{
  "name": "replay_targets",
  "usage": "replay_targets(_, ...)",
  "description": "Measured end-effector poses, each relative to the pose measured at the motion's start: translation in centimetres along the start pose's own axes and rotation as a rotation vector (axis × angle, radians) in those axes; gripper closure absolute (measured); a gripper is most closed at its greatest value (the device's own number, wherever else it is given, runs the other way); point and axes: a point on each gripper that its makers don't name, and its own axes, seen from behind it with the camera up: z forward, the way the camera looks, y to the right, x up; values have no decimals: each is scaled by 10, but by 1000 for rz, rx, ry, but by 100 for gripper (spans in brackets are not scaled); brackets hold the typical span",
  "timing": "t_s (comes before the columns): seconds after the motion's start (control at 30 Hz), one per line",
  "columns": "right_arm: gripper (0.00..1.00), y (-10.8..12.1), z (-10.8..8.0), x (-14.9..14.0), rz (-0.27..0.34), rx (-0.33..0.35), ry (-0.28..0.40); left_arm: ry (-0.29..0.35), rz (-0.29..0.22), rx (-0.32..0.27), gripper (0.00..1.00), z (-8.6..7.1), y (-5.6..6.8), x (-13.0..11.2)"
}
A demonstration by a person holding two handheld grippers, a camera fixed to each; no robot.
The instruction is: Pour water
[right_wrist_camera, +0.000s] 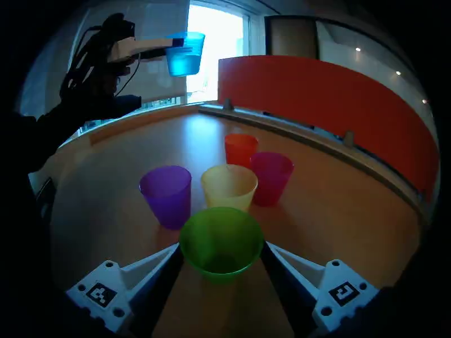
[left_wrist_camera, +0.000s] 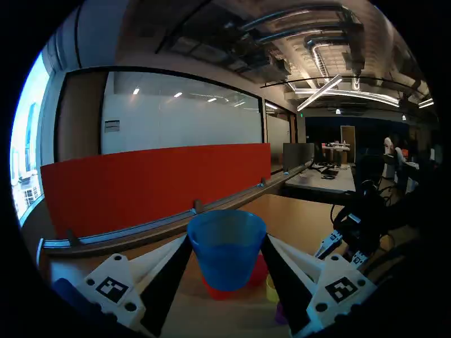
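In the left gripper view my left gripper (left_wrist_camera: pixel 227 262) is shut on a blue cup (left_wrist_camera: pixel 226 250) holding water, upright and lifted above the wooden table (left_wrist_camera: pixel 293 219). The right gripper view shows that same blue cup (right_wrist_camera: pixel 184 53) high at the upper left, in the left gripper (right_wrist_camera: pixel 172 48) held by a gloved hand (right_wrist_camera: pixel 98 67). My right gripper (right_wrist_camera: pixel 221 253) is shut on a green cup (right_wrist_camera: pixel 221 242) just above the table (right_wrist_camera: pixel 338 219). Beyond it stand a purple cup (right_wrist_camera: pixel 167 194), a yellow cup (right_wrist_camera: pixel 229 187), a magenta cup (right_wrist_camera: pixel 271 177) and an orange cup (right_wrist_camera: pixel 241 148).
A red partition (right_wrist_camera: pixel 332 107) on a metal rail (left_wrist_camera: pixel 169 222) bounds the table's far edge. Below the blue cup sit a red cup (left_wrist_camera: pixel 239 284) and yellow cup (left_wrist_camera: pixel 271 288). The other gripper and cables (left_wrist_camera: pixel 361 225) are to the right. More desks (left_wrist_camera: pixel 324 180) lie beyond.
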Motion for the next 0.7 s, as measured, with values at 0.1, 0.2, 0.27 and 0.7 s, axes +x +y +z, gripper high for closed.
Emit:
replay_targets(0.1,10,-1,1,-1,3,5,1,-2,0,-1,15,-1,0,-1)
replay_targets(0.2,11,-1,-1,2,9,8,6,-5,2,-3,15,-2,2,-3)
replay_targets(0.27,11,-1,-4,6,11,10,17,-8,2,-6,15,-3,3,-5)
replay_targets(0.7,11,-5,-31,63,-14,28,119,-11,-4,-7,15,-14,8,-11)
